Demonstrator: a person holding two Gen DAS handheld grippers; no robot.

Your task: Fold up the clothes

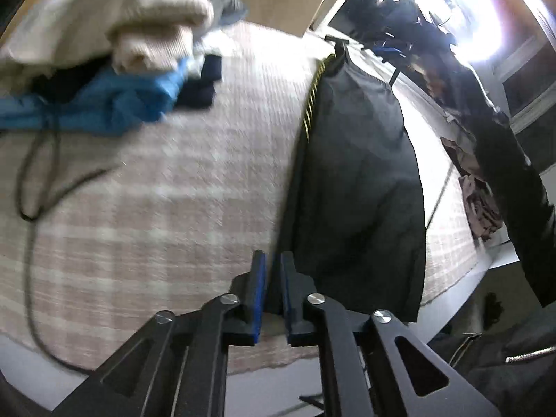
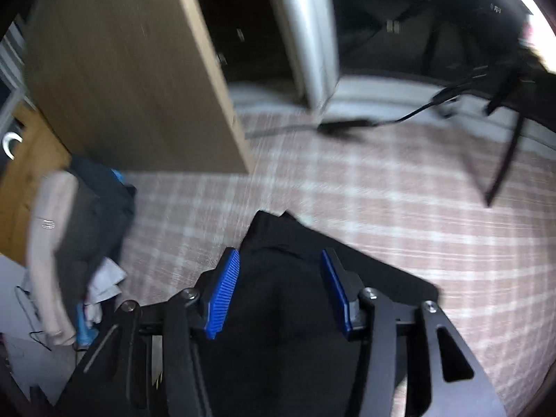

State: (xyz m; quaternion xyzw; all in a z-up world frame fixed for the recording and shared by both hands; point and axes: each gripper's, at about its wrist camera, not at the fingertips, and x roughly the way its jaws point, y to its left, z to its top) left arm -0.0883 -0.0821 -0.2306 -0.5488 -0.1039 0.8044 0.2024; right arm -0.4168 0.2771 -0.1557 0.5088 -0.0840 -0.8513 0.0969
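Left hand-held gripper (image 1: 273,264) pinched narrow on dark garment (image 1: 358,180) edge; right hand-held gripper (image 2: 280,260) wide, low over it.

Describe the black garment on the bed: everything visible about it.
The black garment is smooth, thin-looking dark fabric with a yellowish striped trim along one edge. It lies stretched long across the pink-and-white checked bedspread. The left gripper is nearly shut around its near edge. In the right wrist view, the garment bunches between the right gripper's open fingers. Motion blur hides finer details.
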